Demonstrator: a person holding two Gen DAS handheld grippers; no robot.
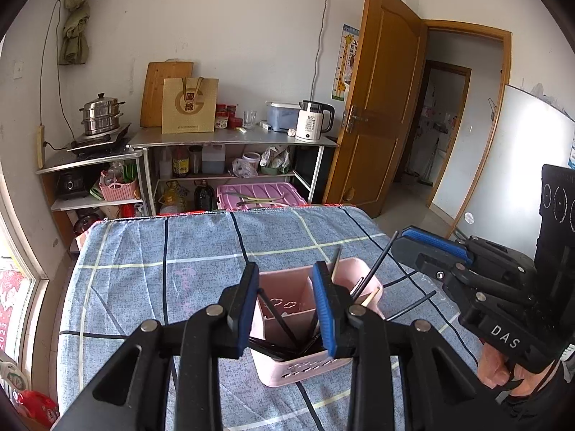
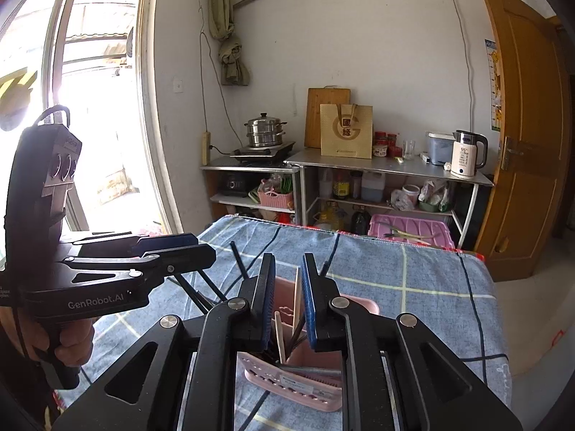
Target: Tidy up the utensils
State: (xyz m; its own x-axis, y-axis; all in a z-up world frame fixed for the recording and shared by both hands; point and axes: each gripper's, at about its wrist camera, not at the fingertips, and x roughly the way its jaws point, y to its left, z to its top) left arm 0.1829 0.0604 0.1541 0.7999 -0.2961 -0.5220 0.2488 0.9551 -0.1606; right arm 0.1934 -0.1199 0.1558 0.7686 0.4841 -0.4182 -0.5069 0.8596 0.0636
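Observation:
A pink slotted utensil holder (image 1: 287,370) (image 2: 287,384) stands on the blue checked tablecloth (image 1: 143,251). Black chopsticks (image 1: 377,265) (image 2: 240,269) and a pale wooden one (image 1: 370,298) (image 2: 279,337) stick up out of its compartments. Another black chopstick (image 1: 413,307) lies on the cloth just right of the holder. My left gripper (image 1: 285,276) (image 2: 194,244) hovers over the holder's near left compartment, open, its pads pressing nothing. My right gripper (image 2: 287,265) (image 1: 399,240) hovers over the other side, open a little, with the wooden stick showing in the gap untouched.
Beyond the table's far edge stands a metal shelf (image 1: 233,140) with a white kettle (image 1: 314,120), a paper bag and a steamer pot (image 1: 100,115). A pink crate (image 1: 258,194) sits on the floor. A wooden door (image 1: 377,107) stands open at right, and a window (image 2: 90,107) at left.

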